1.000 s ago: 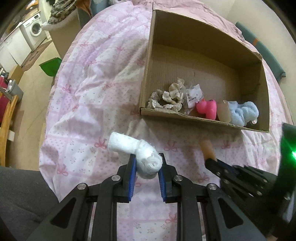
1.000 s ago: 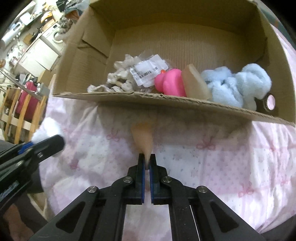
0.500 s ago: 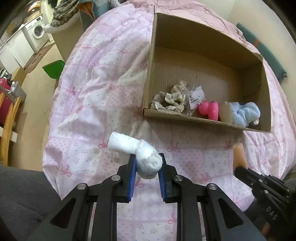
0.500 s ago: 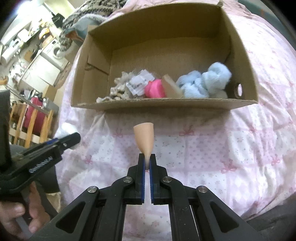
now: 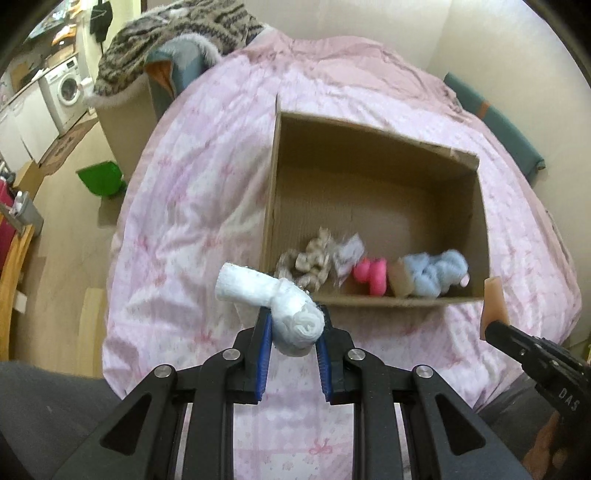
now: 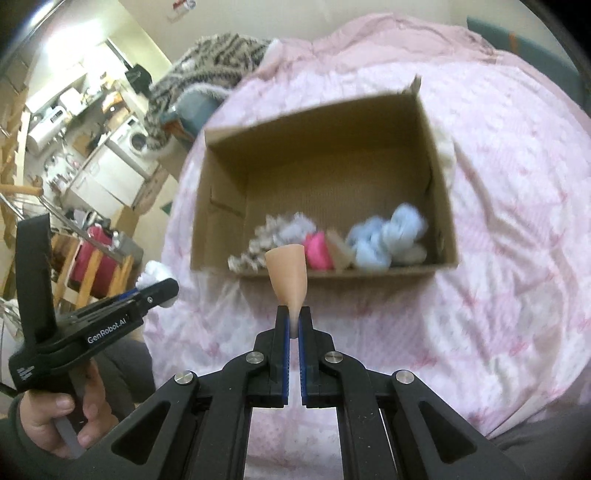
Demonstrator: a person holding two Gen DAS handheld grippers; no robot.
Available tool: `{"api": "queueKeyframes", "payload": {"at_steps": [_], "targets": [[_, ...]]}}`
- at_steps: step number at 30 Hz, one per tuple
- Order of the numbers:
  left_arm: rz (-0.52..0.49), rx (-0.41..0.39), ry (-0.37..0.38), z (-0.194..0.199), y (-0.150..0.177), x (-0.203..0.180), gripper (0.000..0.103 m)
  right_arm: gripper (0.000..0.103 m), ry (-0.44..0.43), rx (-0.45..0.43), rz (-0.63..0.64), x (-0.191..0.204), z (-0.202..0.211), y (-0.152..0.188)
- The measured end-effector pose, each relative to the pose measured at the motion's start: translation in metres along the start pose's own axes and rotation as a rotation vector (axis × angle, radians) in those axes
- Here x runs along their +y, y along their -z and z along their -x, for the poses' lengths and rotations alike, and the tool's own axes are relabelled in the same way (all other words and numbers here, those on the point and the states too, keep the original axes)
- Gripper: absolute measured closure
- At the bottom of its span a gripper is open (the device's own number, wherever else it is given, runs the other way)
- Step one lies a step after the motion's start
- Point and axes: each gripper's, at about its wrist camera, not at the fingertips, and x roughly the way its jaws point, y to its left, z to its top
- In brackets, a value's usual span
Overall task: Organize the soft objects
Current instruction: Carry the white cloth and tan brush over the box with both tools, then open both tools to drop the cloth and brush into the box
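My left gripper [image 5: 293,325] is shut on a rolled white cloth [image 5: 273,306] whose free end sticks out up and left. Thin end pinched, a peach wedge-shaped sponge [image 6: 287,275] stands up from my right gripper [image 6: 293,321]. Both hang above the pink bedspread, just short of the near wall of an open cardboard box [image 5: 373,301] [image 6: 441,206]. Along that wall inside lie a beige frilly scrunchie [image 5: 312,258], a pink toy [image 5: 371,275], a tan sponge [image 5: 400,282] and a fluffy blue item [image 5: 434,273] [image 6: 384,236]. The right gripper with the sponge [image 5: 493,301] shows in the left wrist view.
The pink bedspread [image 5: 192,192] covers the bed around the box. A striped blanket [image 5: 177,33] is piled on a chair at the back left. A green bin [image 5: 101,179] stands on the floor to the left. A hand [image 6: 55,417] holds the left gripper.
Both grippers have risen with their loads, so the box and bed look farther below. The right gripper has drifted right in the left wrist view. Grips are unchanged.
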Motion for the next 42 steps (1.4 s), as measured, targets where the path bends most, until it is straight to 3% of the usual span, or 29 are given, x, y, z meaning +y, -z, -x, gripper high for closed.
{"api": "queueKeyframes", "payload": {"at_steps": [6, 17, 21, 27, 32, 42], "targets": [[-0.016, -0.068, 0.026, 0.014, -0.029, -0.004, 0.083, 0.097, -0.006, -0.056, 0.016, -0.001, 0.009, -0.028], [-0.093, -0.087, 0.074, -0.015, -0.065, -0.03, 0.083, 0.097, -0.004, -0.141, 0.006, -0.029, -0.009, -0.061], [-0.125, -0.083, 0.111, -0.037, -0.062, -0.039, 0.083, 0.097, -0.013, -0.12, -0.035, -0.041, -0.026, -0.059], [-0.165, -0.077, 0.069, -0.07, -0.05, -0.046, 0.083, 0.097, 0.015, -0.057, -0.037, -0.044, -0.049, -0.054], [-0.178, -0.081, 0.11, -0.074, -0.045, -0.049, 0.083, 0.097, 0.035, -0.014, -0.019, -0.042, -0.064, -0.052], [-0.205, -0.054, 0.119, -0.083, -0.036, -0.057, 0.083, 0.097, 0.019, 0.064, -0.005, -0.037, -0.082, -0.043]]}}
